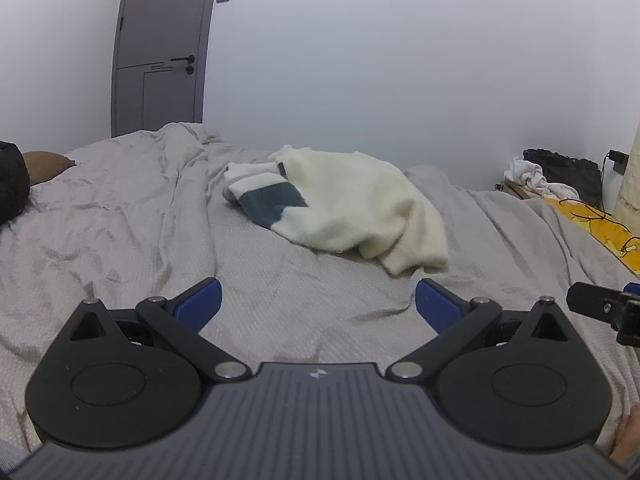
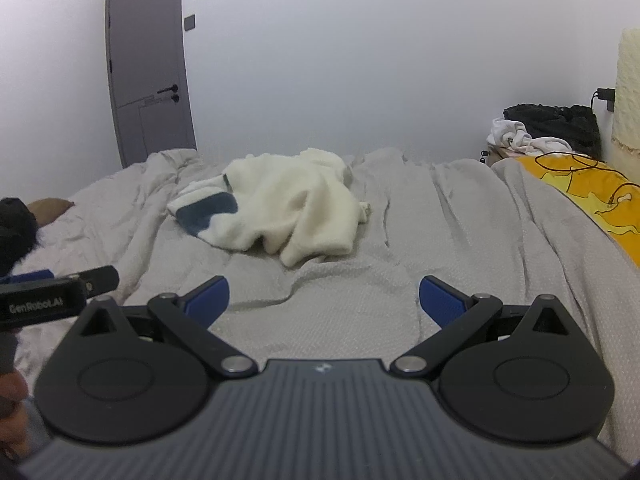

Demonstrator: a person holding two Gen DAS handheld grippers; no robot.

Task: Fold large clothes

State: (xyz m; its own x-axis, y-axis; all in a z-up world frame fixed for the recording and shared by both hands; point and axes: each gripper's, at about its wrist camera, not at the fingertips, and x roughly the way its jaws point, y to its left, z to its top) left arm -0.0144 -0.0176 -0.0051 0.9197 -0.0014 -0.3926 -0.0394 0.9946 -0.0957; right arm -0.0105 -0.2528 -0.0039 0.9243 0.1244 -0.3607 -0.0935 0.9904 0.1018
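Note:
A cream fleece garment (image 1: pixel 352 208) with a dark blue-grey patch lies crumpled in the middle of a bed with a grey cover (image 1: pixel 120 220). It also shows in the right wrist view (image 2: pixel 288 204). My left gripper (image 1: pixel 318 300) is open and empty, held above the bed's near part, well short of the garment. My right gripper (image 2: pixel 324 300) is open and empty too, beside the left one and at about the same distance from the garment. The tip of the right gripper shows at the left wrist view's right edge (image 1: pixel 600 306).
A yellow cloth with cables (image 2: pixel 592 192) lies along the bed's right side. A black bag and white clothes (image 2: pixel 548 128) sit in the far right corner. A brown pillow and a black object (image 1: pixel 12 180) are at the far left. A grey door (image 1: pixel 160 48) stands behind the bed.

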